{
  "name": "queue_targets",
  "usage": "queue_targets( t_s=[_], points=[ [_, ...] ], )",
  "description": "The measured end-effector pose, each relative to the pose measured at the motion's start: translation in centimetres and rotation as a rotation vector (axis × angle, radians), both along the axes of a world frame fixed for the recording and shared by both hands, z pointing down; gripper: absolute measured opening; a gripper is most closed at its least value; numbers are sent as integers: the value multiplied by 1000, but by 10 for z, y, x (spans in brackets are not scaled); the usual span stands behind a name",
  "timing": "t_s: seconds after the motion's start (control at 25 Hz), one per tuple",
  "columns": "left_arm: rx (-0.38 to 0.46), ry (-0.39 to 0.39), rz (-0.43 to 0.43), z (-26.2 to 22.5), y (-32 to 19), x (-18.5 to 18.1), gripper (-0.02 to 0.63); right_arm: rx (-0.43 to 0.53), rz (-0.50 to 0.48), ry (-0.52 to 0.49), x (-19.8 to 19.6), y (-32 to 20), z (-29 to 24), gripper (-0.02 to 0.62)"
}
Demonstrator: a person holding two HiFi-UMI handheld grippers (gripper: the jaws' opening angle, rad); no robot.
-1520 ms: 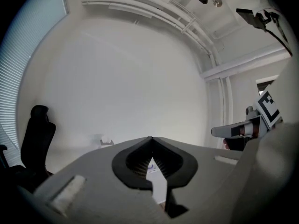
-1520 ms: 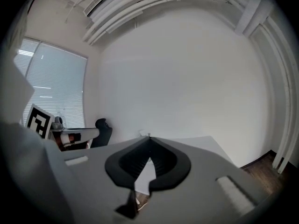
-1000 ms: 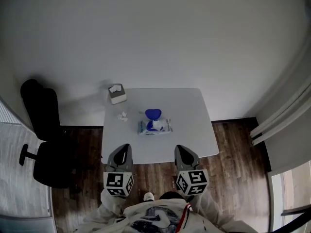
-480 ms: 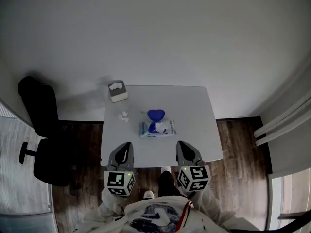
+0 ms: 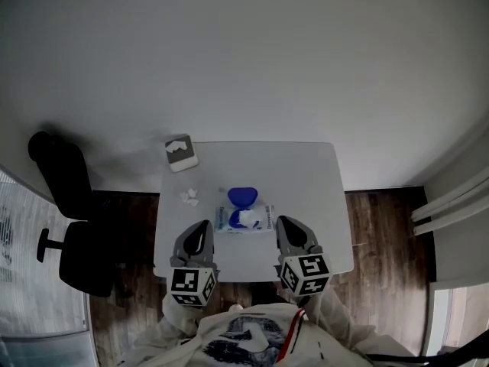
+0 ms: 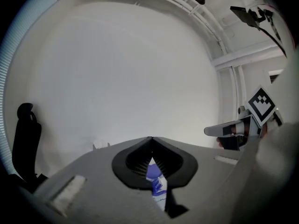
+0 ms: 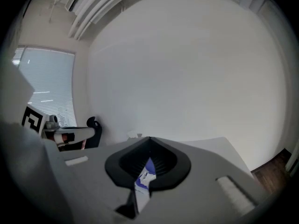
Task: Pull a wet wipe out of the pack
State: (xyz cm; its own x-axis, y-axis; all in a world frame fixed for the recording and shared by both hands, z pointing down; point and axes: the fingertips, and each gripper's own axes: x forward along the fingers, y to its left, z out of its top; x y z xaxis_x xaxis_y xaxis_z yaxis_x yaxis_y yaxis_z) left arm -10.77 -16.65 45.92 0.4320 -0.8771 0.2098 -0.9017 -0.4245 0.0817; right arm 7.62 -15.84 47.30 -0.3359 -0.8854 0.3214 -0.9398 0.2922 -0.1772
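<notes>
The wet wipe pack (image 5: 246, 219) lies flat near the middle of the white table (image 5: 313, 174). Its blue lid (image 5: 241, 196) is flipped open toward the far side, and a white wipe shows at the opening. My left gripper (image 5: 203, 228) hovers over the table's near edge, left of the pack and short of it, with its jaws shut and empty. My right gripper (image 5: 283, 224) mirrors it on the pack's right, also shut and empty. In each gripper view the pack (image 6: 156, 183) (image 7: 142, 181) shows only through the slit below the closed tips (image 6: 151, 141) (image 7: 149, 140).
A grey tissue box (image 5: 182, 152) stands at the table's far left corner. A small crumpled white wipe (image 5: 189, 198) lies left of the pack. A black office chair (image 5: 69, 205) stands on the dark wood floor left of the table. A white wall rises behind.
Both grippers have moved forward from in front of the table to over its near edge, flanking the pack. The person has stepped closer. The jaws stayed shut.
</notes>
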Motion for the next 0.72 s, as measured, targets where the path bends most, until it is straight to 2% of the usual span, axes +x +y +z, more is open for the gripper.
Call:
queue_targets(
  t_s=[0.52, 0.72],
  points=[
    [-31, -47, -35, 7, -54, 37, 5, -33, -37, -41, 44, -61, 16, 6],
    [-43, -63, -56, 14, -66, 44, 5, -37, -80, -74, 52, -72, 23, 6]
  ],
)
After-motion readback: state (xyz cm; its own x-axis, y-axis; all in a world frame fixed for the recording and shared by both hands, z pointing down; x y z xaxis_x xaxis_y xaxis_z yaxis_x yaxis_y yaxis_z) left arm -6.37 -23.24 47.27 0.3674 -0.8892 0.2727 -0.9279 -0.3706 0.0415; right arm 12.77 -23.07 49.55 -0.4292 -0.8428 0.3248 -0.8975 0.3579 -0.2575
